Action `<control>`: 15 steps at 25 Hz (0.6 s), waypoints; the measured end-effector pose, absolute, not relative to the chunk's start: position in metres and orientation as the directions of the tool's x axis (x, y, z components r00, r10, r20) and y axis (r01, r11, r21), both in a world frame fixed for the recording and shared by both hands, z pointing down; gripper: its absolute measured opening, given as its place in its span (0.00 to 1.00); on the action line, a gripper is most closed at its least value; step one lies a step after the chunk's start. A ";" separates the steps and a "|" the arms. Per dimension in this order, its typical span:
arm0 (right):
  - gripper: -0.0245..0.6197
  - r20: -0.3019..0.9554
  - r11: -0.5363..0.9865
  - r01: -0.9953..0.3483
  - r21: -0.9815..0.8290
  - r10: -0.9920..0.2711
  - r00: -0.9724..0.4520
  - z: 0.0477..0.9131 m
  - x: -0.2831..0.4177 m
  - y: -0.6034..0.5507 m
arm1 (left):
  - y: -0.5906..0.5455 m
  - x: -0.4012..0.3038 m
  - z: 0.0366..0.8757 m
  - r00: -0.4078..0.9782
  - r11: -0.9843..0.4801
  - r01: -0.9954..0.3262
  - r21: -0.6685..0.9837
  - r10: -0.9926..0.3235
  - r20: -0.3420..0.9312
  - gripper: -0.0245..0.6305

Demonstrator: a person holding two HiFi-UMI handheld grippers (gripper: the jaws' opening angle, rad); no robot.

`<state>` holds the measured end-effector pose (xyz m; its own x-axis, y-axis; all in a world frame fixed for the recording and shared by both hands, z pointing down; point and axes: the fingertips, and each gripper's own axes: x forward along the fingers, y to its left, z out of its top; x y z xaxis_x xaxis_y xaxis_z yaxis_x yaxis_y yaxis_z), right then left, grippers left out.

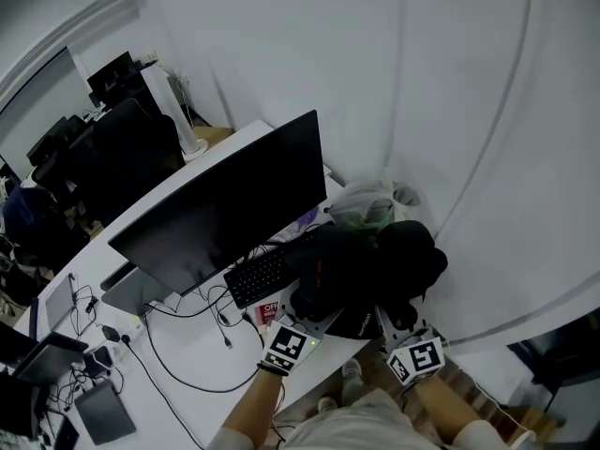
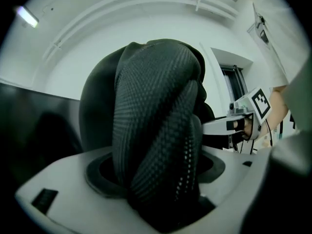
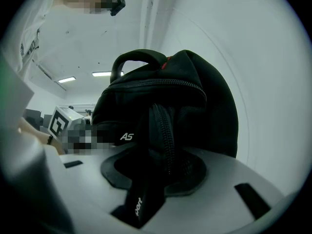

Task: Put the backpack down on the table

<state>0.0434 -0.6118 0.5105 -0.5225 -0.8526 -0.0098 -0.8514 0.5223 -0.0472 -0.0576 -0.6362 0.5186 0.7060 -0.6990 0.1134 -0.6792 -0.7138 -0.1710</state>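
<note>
L gripper (image 1: pixel 309 324) & R gripper (image 1: pixel 392 324), low centre, both released: jaws apart w/ black backpack (image 1: pixel 361 265) straps between them. Backpack sits at white table (image 1: pixel 187 354) edge, right of keyboard (image 1: pixel 258 275), under monitor (image 1: pixel 225 209). White wall (image 1: pixel 422 82) behind; dark chairs (image 1: pixel 122 157) upper left.

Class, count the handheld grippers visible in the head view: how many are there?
2: the left gripper at the backpack's near-left side, the right gripper at its near-right side; none appears hidden.
</note>
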 end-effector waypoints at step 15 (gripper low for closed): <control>0.25 0.012 0.471 -0.882 0.003 -0.882 -0.471 0.515 0.035 -0.523 | -0.551 -0.089 0.524 0.646 -0.663 -0.714 -0.224 -0.748 0.154 0.61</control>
<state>0.0347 -0.5231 0.5145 -0.4709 -0.8821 0.0122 -0.8821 0.4710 0.0032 -0.0894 -0.5506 0.5243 0.6455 -0.7480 0.1541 -0.7144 -0.6628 -0.2243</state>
